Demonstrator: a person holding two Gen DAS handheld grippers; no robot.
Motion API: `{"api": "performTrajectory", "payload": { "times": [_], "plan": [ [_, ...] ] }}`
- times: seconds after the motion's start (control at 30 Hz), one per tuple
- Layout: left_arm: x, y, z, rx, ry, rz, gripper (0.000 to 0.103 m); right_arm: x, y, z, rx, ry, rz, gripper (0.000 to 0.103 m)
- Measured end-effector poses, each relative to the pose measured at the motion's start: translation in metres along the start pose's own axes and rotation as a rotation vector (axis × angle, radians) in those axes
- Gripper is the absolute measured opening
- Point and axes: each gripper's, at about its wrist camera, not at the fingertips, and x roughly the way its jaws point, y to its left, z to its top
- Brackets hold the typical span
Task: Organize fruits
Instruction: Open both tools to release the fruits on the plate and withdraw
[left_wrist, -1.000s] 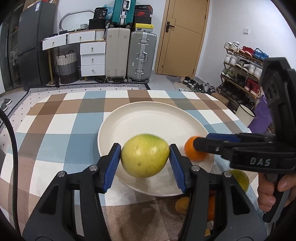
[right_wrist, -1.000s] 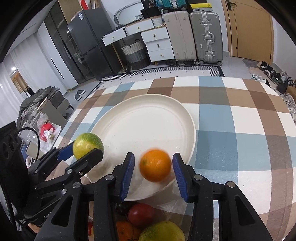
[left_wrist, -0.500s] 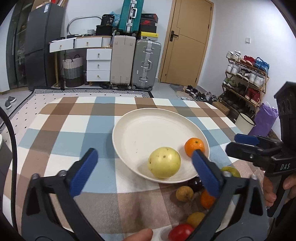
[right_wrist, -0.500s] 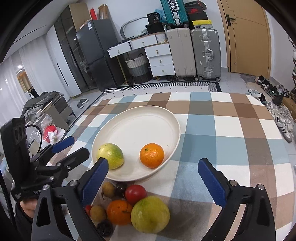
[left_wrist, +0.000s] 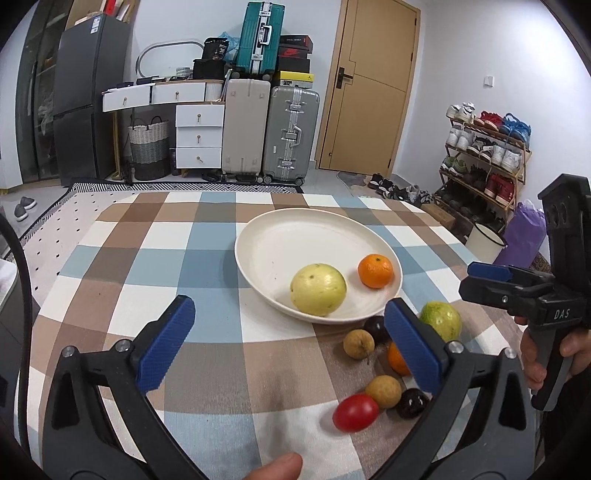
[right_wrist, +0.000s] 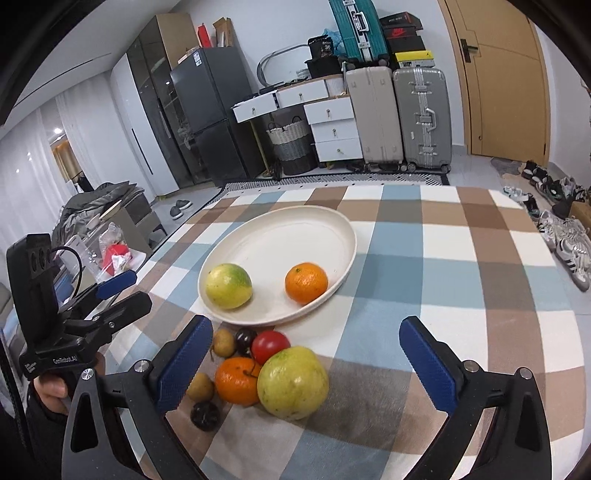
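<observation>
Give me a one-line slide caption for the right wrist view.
Open right gripper above loose fruit; yellow-green fruit and orange on the white plate.

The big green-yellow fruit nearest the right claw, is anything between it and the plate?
Yes. The red tomato and a dark plum sit between the big green-yellow fruit and the plate rim. Lifting it over should clear them. Nothing visible lies between the open right claw and that fruit.

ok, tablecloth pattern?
The tablecloth is a check of large blue, brown and white squares. Clearest in the right wrist view.
</observation>
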Motion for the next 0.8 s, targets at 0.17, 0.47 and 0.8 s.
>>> {"api": "performTrajectory", "payload": {
  "times": [0.17, 0.47, 0.8],
  "plan": [
    [-0.006, -0.007, -0.007, 0.030, 0.015, -0.004, 0.102, 0.001, 0.005, -0.010, -0.021, 0.023, -0.029, 0.103],
    [0.002, -0.025, -0.016, 0.111, 0.060, -0.003, 0.102, 0.005, 0.005, -0.016, -0.033, 0.047, -0.057, 0.103],
    [0.012, -0.022, -0.019, 0.117, 0.138, -0.028, 0.102, 0.012, 0.001, -0.017, -0.032, 0.104, -0.073, 0.103]
  ]
}}
